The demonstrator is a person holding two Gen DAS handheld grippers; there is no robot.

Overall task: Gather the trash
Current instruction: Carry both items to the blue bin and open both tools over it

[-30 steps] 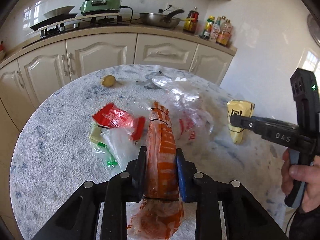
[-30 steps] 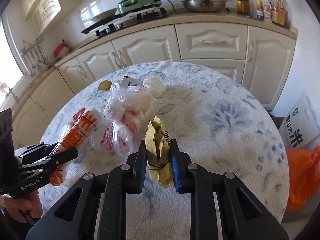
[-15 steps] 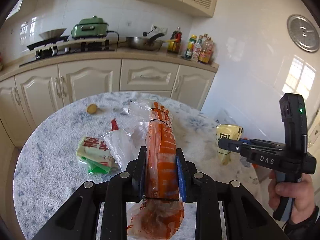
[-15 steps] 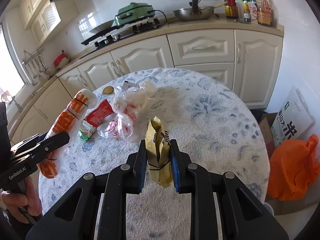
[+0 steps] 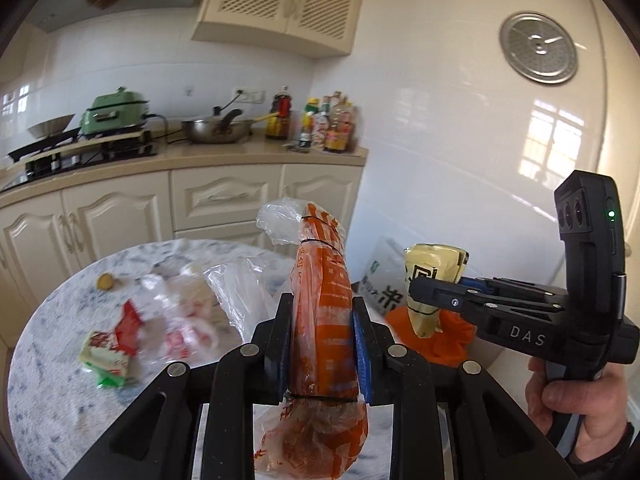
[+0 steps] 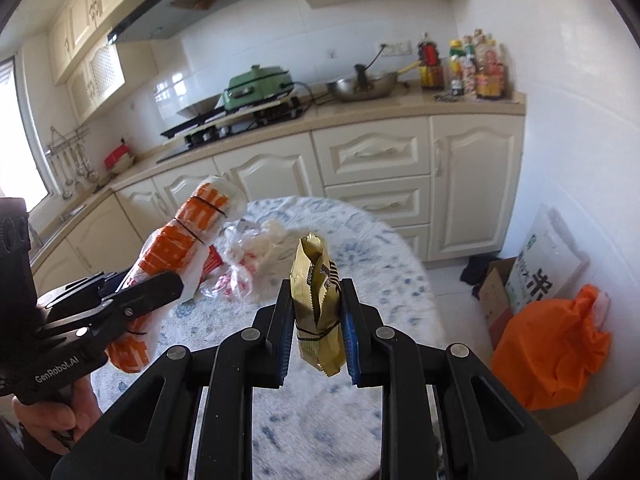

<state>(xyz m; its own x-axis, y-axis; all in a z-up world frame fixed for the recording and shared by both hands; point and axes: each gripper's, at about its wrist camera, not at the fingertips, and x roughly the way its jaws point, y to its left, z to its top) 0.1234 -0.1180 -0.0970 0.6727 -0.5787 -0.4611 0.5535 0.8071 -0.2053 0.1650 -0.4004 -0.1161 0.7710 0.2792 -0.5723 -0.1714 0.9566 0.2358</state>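
Left claw [image 5: 322,334]: clamped on orange plastic-wrapped roll [image 5: 320,300], lifted off round marbled counter [image 5: 52,360].
Right claw [image 6: 316,334]: grips crumpled gold foil packet [image 6: 318,300], raised too.
Next: likely orange trash bag [image 6: 552,348].

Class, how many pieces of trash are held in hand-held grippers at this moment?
2: an orange packet in the left hand-held gripper, a gold packet in the right hand-held gripper. More trash lies on the table.

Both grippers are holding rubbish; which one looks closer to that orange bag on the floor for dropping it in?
Right, probably. The right gripper, shut on the gold packet, sits nearer the orange bag; the left gripper, holding the orange wrapper, is farther over the table.
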